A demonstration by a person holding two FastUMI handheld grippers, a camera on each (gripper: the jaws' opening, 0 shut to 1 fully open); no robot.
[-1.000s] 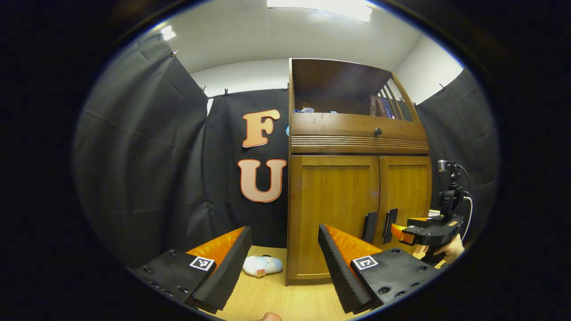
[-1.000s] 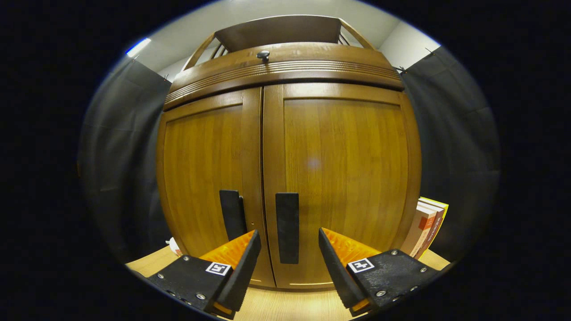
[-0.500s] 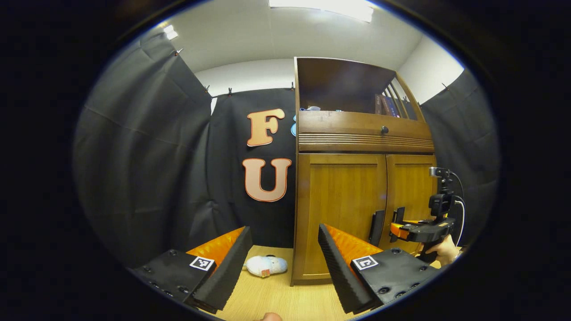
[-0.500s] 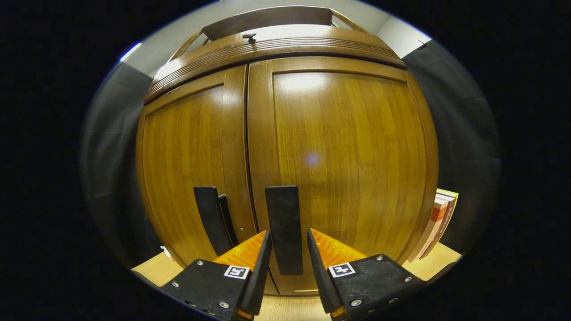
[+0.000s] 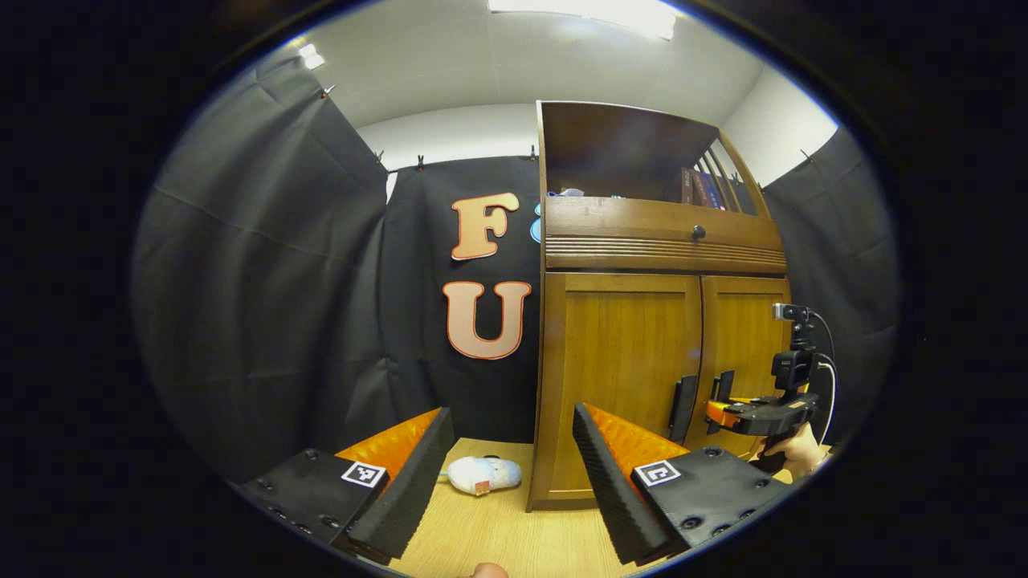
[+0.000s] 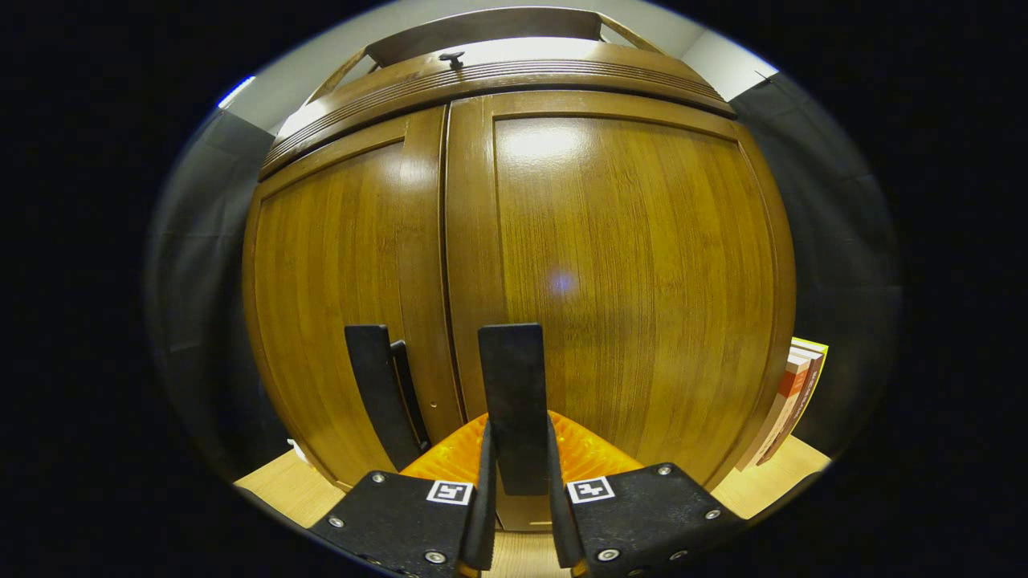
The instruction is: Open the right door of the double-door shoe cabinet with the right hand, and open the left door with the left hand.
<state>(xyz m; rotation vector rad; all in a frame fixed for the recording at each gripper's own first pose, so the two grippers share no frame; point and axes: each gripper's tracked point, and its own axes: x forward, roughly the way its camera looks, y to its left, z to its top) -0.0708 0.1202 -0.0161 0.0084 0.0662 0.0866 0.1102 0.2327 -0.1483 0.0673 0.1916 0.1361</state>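
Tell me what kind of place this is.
Probably a recording booth staged as a home corner: black cloth hangs as its walls, a wooden shoe cabinet stands on a light wood surface, and a hand holds the right gripper at the right door's handle.

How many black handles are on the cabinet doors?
2: the left door handle stands free; the right door handle sits between the right gripper fingers, which press on it.

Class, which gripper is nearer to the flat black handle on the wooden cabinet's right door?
Right. The right gripper has its fingers closed on both sides of the flat black handle. The left gripper hangs open, well back from the wooden cabinet.
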